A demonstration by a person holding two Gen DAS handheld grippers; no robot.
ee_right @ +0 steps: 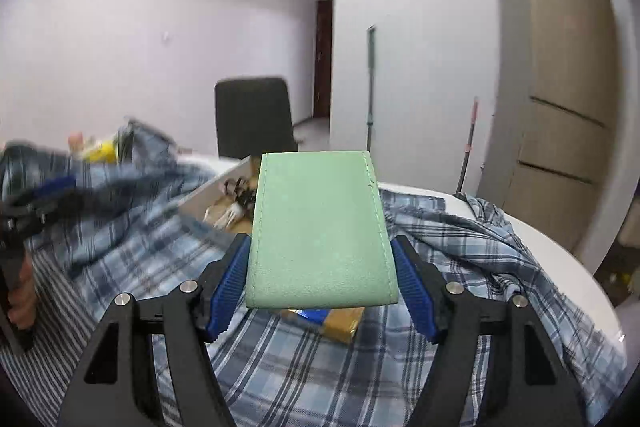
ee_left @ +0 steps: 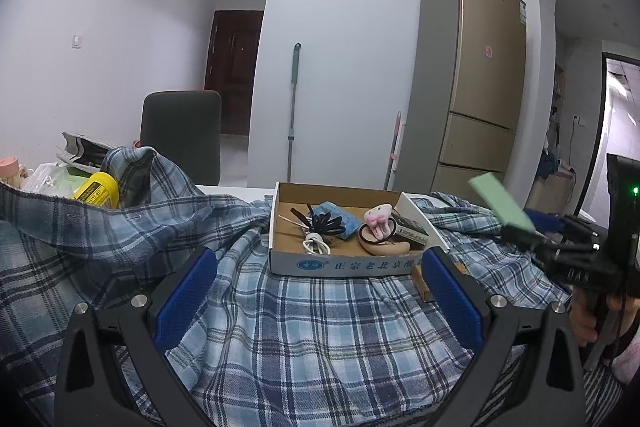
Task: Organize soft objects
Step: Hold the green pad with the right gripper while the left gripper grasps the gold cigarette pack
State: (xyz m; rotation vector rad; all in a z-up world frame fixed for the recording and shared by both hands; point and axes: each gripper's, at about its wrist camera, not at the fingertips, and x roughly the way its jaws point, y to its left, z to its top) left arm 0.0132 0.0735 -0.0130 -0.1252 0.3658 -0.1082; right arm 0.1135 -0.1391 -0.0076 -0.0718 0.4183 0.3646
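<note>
Right now my right claw (ee_right: pixel 320 269) holds a pale green pouch (ee_right: pixel 320 231), a flat, stitched, leather-like sleeve, pinched across its width between the two blue pads. The pouch sticks out forward, lifted clear of the blue plaid shirt (ee_right: pixel 400 367) that is spread in rumpled folds over the white counter (ee_right: pixel 560 247). Gripping it by the near end keeps most of its length free, which I judge should make it easy to lower into a container. The right wrist view is blurred at its left side.

From the left wrist view, the open cardboard box (ee_left: pixel 344 263) sits on the shirt, just beyond my left claw (ee_left: pixel 320 291). It already contains a blue fabric piece (ee_left: pixel 340 221), dark hair ties (ee_left: pixel 326 225), a white cable (ee_left: pixel 316 243) and a small pink plush toy (ee_left: pixel 378 221). I take it to be the collection spot for the pouch. The pouch appears here at the far right, above and to the right of the box, not yet over it.

My left claw stands wide and empty, pads apart, angled slightly down over the shirt, near the box front. The right claw tilts gently downward too. A yellow bottle (ee_left: pixel 98 189) lies far left among the folds.
</note>
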